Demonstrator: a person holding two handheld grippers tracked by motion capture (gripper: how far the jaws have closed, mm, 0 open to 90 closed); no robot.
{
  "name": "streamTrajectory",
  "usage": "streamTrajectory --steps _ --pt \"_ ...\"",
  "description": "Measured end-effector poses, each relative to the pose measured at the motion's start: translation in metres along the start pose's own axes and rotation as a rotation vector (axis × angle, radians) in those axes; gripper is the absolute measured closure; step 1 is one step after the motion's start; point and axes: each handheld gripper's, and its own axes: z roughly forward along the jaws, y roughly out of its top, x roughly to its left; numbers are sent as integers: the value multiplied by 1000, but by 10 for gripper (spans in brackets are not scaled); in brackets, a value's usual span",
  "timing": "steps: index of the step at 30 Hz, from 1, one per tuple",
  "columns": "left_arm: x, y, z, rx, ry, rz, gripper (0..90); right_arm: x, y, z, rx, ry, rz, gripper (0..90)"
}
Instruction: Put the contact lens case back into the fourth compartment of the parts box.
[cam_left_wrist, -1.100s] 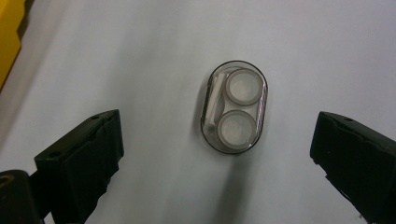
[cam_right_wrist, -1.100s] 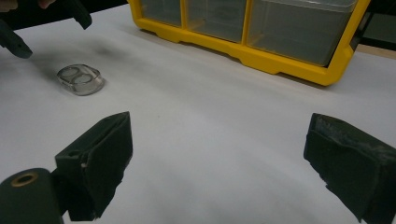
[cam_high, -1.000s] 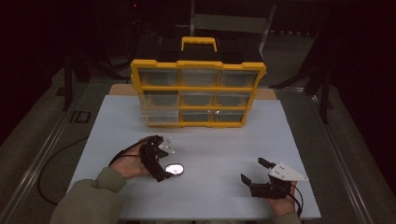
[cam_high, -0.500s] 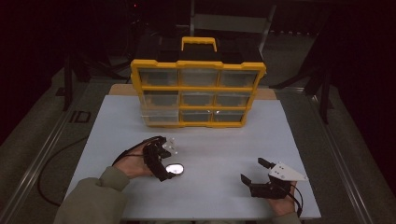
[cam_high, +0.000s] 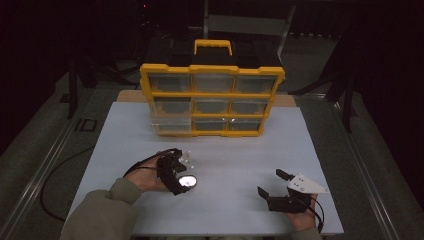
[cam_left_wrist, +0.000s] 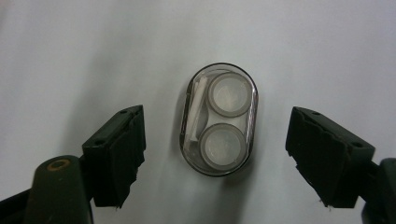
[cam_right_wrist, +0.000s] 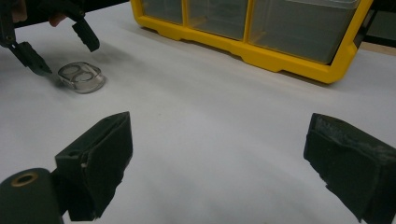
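Left gripper (cam_left_wrist: 215, 154) has dropped over the contact lens case (cam_left_wrist: 218, 119) — jaws spread, straddling it, grab looks next. Right gripper (cam_right_wrist: 219, 163) idle, spread too.

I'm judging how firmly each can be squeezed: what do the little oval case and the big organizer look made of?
The oval case looks like clear hard plastic, glossy: two round grey-white wells and a white stick show through its lid. The organizer seems to be opaque yellow moulded plastic for the frame, semi-matt, with translucent, cloudy plastic drawers. Both look rigid, though that's a guess.
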Motion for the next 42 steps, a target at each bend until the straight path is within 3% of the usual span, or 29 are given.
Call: streamTrajectory --steps 13,25,31,42 --pt "-1 1 10 39 -1 11 256 0 0 0 -1 0 -1 75" --pt "1 1 19 78 -34 23 400 0 0 0 -1 2 1 75" --pt "5 -1 18 66 -36 19 474 0 0 0 1 3 0 75" --pt "4 -2 17 64 -26 38 491 0 0 0 2 3 1 75"
